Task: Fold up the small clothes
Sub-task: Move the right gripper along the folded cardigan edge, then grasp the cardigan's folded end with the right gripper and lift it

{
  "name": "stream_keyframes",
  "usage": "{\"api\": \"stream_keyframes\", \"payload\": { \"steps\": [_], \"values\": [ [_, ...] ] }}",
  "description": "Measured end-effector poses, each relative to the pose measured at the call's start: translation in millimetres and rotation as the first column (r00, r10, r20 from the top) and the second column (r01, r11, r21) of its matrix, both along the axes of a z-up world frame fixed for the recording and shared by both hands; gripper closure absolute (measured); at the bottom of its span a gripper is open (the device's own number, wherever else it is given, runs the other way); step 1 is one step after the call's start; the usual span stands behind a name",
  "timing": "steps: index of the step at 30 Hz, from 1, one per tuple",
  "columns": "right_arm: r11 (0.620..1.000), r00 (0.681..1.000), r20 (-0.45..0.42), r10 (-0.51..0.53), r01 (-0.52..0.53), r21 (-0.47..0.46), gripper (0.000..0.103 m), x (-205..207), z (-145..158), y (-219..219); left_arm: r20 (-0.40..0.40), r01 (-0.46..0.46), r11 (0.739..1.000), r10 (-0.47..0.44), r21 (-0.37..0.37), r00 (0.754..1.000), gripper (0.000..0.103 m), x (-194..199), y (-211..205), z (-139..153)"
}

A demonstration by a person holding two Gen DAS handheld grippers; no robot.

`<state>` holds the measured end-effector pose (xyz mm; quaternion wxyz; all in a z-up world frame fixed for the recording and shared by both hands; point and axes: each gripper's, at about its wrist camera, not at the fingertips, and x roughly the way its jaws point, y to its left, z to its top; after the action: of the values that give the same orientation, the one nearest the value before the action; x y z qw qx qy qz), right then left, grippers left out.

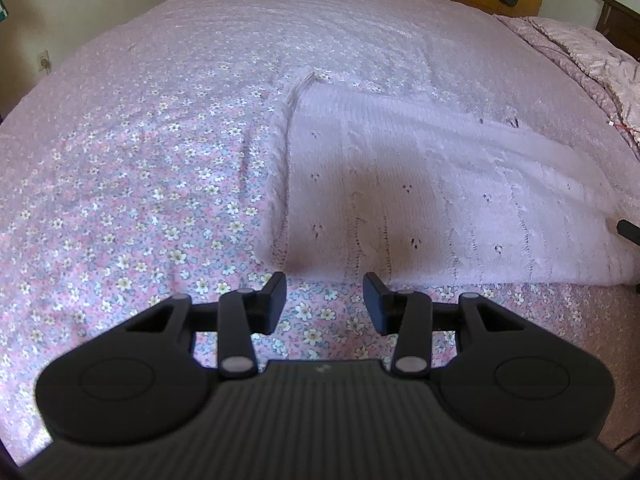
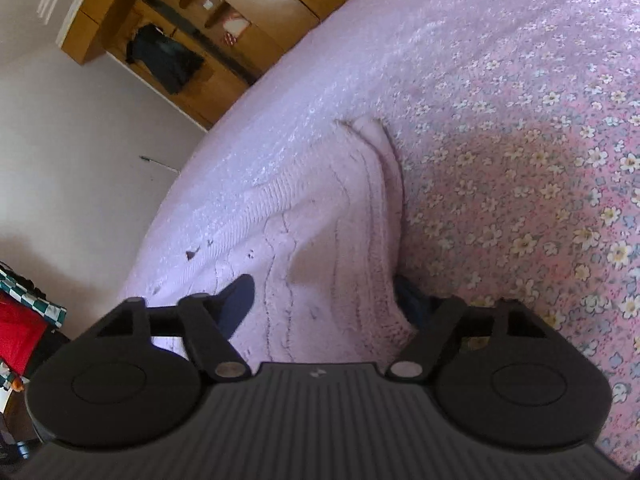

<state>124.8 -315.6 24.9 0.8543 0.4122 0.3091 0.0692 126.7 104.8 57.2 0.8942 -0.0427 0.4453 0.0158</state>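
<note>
A: Nearest first. What has the left gripper (image 1: pixel 325 300) got?

B: Nothing. Its jaws stand partly apart over the floral bedspread (image 1: pixel 120 208), just short of the pale pink knitted garment's (image 1: pixel 420 184) near edge.

A: And the right gripper (image 2: pixel 324 300)?

B: Its jaws are spread wide with a raised fold of that garment (image 2: pixel 320 248) between them. One finger (image 2: pixel 238 300) lies against the knit; the other is half hidden, so I can't tell if they pinch.

A: Beyond?

B: A wooden wardrobe (image 2: pixel 192 40).
</note>
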Motion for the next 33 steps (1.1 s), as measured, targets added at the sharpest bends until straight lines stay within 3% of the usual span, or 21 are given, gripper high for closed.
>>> {"api": "stream_keyframes", "payload": {
  "steps": [3,8,13,16,17,18,21,28,33],
  "values": [
    [0.995,0.999,0.003,-0.055,0.054,0.078,0.044,-2,-9,-9,-0.004,-0.003,1.0,0.003,-0.002,1.0,0.059,0,0,-1],
    [0.975,0.996,0.05,-0.079,0.066,0.214,0.046,1,-19,-16,-0.004,0.013,1.0,-0.013,0.006,1.0,0.059,-2,-4,-4],
    [0.983,0.996,0.031,-0.083,0.076,0.167,0.046,19,-18,-7,-0.012,0.028,0.999,-0.028,0.023,1.0,0.059,-2,-7,-7],
    [0.974,0.995,0.018,-0.099,0.093,0.208,0.046,28,-19,-8,-0.01,0.026,0.999,-0.026,0.019,1.0,0.059,-2,-6,-6],
    [0.971,0.994,0.015,-0.105,0.099,0.215,0.052,30,-19,-9,-0.009,0.026,1.0,-0.025,0.017,1.0,0.059,-3,-5,-6],
    [0.971,0.994,0.008,-0.112,0.108,0.212,0.064,31,-20,-10,-0.011,0.024,1.0,-0.024,0.012,1.0,0.059,-3,-4,-6],
    [0.974,0.992,0.008,-0.125,0.121,0.19,0.073,37,-17,-10,-0.017,0.022,1.0,-0.022,-0.003,1.0,0.059,-5,-2,-6],
    [0.994,0.991,0.116,-0.064,0.052,0.101,0.076,44,23,14,0.001,0.042,0.998,-0.042,0.056,0.999,0.059,-3,6,7],
    [0.98,0.991,0.137,-0.003,-0.025,0.196,0.076,60,52,36,-0.005,0.037,0.997,-0.036,0.07,0.999,0.059,4,16,19]
  ]
}}
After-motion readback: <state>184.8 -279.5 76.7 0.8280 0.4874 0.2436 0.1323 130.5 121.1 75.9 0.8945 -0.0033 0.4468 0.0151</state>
